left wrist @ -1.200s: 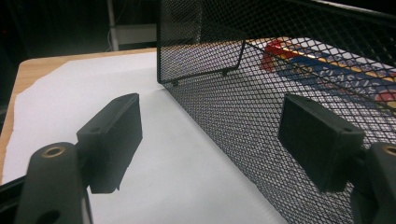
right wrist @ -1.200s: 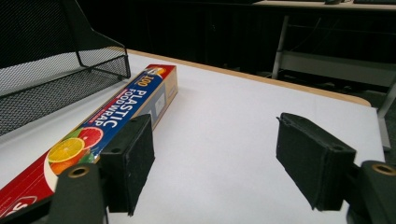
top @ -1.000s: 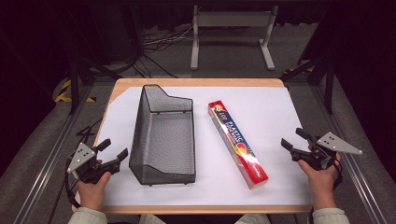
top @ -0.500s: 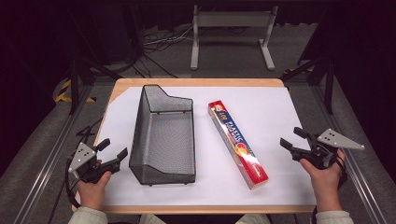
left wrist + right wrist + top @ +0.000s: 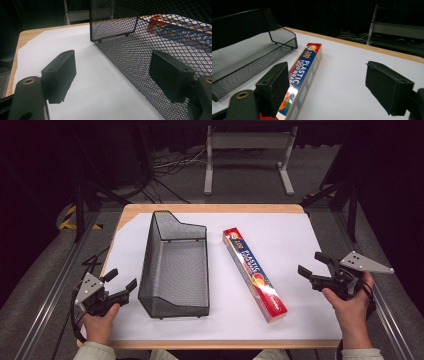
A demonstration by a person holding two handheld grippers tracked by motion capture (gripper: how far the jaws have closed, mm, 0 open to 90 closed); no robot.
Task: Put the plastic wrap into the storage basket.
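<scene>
Lettering on the box [image 5: 254, 274] read "100 PLASTIC FOOD WRAP" in white on blue, with red ends and a round fruit picture near its near end. Long, thin and glossy cardboard, the box lay flat on the white sheet [image 5: 290, 235], running from the far middle toward the near right. Left of it, just beside and apart, stood the basket [image 5: 175, 265], black wire mesh with a flat floor, a tall stepped far wall and a low near rim. The sheet covered a wooden table [image 5: 210, 208] with rounded corners. The right gripper [image 5: 317, 265] hung over the sheet's right edge, well right of the box's near half, its black padded jaws wide apart after just opening further, with nothing between them; in the right gripper view the box [image 5: 305, 72] lay ahead beside one pad. The left gripper [image 5: 121, 279] sat by the basket's near left corner, jaws apart and empty, the mesh wall [image 5: 140, 62] just beside one pad.
</scene>
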